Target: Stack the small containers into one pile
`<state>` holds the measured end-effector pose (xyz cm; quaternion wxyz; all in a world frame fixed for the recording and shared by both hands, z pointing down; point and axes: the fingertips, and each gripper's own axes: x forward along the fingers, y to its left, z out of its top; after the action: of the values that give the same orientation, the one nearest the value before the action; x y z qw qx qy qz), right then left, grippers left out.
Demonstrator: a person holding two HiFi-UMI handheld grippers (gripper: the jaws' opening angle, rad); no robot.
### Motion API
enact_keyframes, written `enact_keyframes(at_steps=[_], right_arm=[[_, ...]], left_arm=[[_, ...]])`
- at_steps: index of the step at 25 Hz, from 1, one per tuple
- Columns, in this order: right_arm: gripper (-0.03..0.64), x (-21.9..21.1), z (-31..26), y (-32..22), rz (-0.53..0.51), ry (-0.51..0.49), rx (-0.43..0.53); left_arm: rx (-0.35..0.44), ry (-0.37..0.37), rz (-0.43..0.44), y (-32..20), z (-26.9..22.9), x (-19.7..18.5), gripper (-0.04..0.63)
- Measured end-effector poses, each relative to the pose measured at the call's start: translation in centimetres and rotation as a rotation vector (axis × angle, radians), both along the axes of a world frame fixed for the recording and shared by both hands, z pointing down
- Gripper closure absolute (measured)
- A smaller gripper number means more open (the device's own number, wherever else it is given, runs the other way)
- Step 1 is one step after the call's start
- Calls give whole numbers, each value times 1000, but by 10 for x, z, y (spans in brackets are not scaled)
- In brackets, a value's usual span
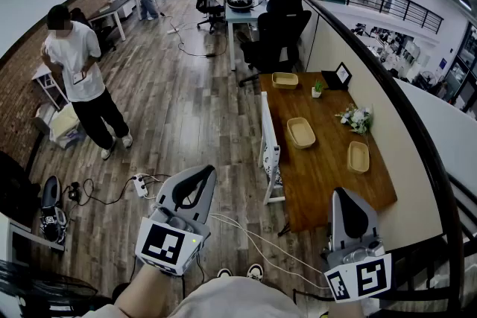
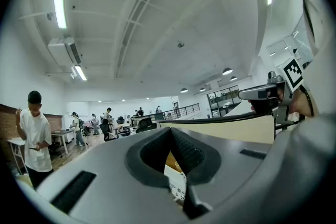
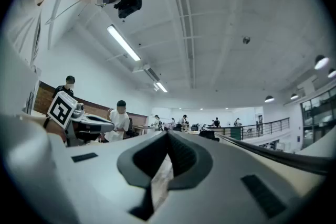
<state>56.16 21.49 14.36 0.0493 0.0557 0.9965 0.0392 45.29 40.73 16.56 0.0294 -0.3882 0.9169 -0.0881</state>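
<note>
Lying apart on wooden table (image 1: 313,182): three small containers, unstacked: far-end container (image 1: 285,80), mid-table container (image 1: 301,132), right-edge container (image 1: 358,157). Your left gripper (image 1: 200,173): short of table's near end, jaws together, empty. Your right gripper (image 1: 344,196): at table's near end, jaws together, empty.
</note>
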Motion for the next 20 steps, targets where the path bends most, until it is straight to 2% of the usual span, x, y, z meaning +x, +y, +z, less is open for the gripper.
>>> enact_keyframes(at_steps=[13, 14, 15, 16, 18, 20], right_arm=[[611, -3, 23, -45, 9, 1, -26], [474, -6, 23, -48, 7, -8, -37], [233, -9, 23, -50, 4, -15, -48], [137, -12, 24, -53, 5, -19, -53], [115, -18, 27, -60, 19, -18, -42], [115, -28, 31, -68, 34, -13, -29]], left_arm=[[21, 17, -35, -34, 14, 5, 592], [29, 15, -39, -36, 15, 3, 519], [37, 12, -42, -38, 15, 1, 341], [44, 10, -48, -39, 14, -1, 261], [45, 6, -64, -40, 15, -9, 215], [37, 5, -77, -42, 19, -21, 209]])
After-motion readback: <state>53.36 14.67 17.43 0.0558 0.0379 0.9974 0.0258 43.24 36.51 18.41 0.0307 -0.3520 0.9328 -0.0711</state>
